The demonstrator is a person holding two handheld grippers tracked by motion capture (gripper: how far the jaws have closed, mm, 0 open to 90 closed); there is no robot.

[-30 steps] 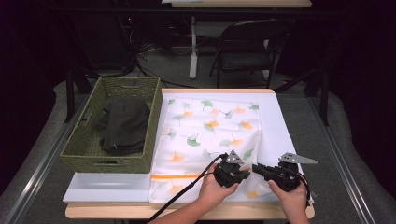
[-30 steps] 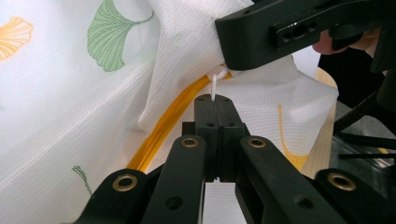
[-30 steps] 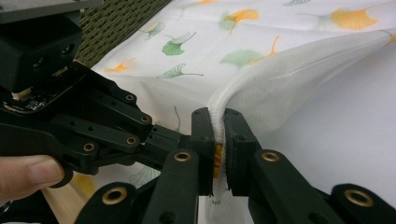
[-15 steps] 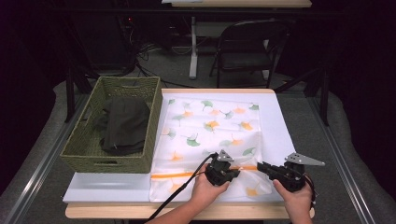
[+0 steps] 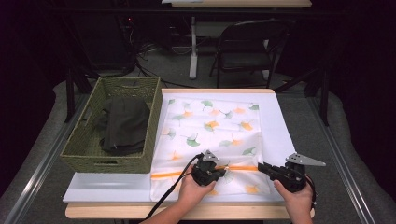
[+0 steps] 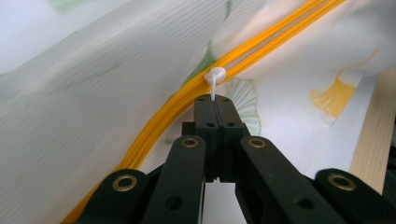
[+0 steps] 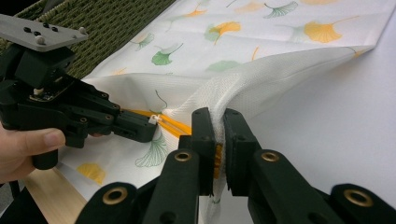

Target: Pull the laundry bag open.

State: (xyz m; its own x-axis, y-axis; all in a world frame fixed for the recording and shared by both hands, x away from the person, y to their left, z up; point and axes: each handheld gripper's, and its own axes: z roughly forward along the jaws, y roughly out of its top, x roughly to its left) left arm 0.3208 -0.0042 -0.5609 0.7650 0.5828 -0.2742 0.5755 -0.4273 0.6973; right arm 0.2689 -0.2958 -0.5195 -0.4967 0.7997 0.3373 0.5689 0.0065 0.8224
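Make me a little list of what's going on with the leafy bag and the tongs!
bag: white mesh bag with leaf prints, flat on the table
zipper: orange zipper across the bag's near end
left tongs: shut on the white zipper pull
right tongs: shut on the bag's bunched edge at the zipper's end
basket: green woven basket left of the bag
in basket: dark cloth

Dark room; grey carpet floor [image 5: 322, 121]; black folding chair [image 5: 250, 44] behind table [image 5: 219, 91].
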